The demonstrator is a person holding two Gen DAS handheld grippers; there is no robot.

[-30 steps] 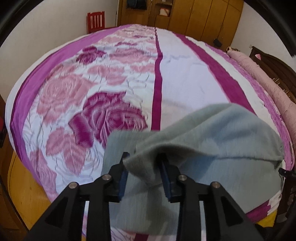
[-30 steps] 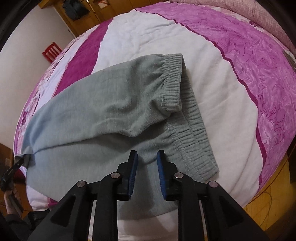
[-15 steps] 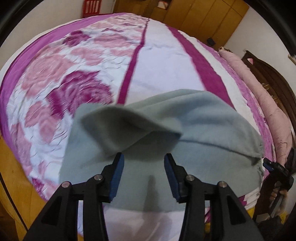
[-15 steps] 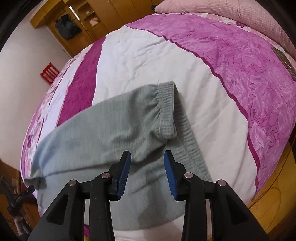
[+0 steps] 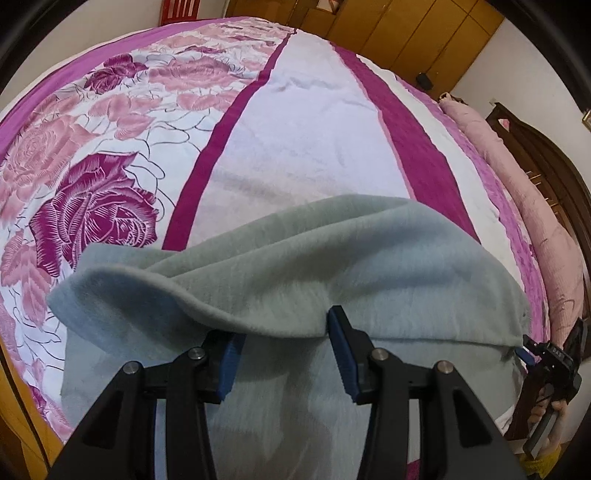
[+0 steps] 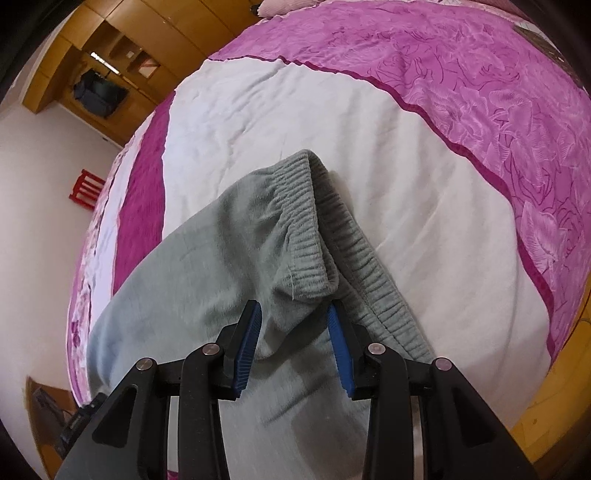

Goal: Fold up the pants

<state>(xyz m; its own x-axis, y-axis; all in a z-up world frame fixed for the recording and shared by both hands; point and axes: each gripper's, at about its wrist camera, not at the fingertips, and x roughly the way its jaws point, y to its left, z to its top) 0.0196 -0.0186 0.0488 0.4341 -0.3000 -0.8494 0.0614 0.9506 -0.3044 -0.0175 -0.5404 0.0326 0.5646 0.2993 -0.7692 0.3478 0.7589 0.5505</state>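
Grey-green fleece pants (image 5: 332, 266) lie folded lengthwise near the front edge of the bed. In the right wrist view the ribbed waistband (image 6: 306, 229) shows, its upper layer folded over the lower one. My left gripper (image 5: 284, 343) is open with a raised fold of the pants edge lying over the gap between its blue pads. My right gripper (image 6: 293, 332) is open, its pads on either side of the waistband's near corner. The right gripper also shows in the left wrist view (image 5: 546, 365) at the far right end of the pants.
The bed (image 5: 295, 129) has a white, magenta and rose-print cover. A pink bolster (image 5: 535, 206) lies along the dark headboard at the right. Wooden wardrobes (image 5: 388, 33) stand behind, a red chair (image 6: 86, 188) by the wall. Wooden floor (image 6: 554, 406) borders the bed.
Both grippers have opened and let go of the pants. The upper layer has dropped onto the lower one, and both grippers have drawn back slightly.
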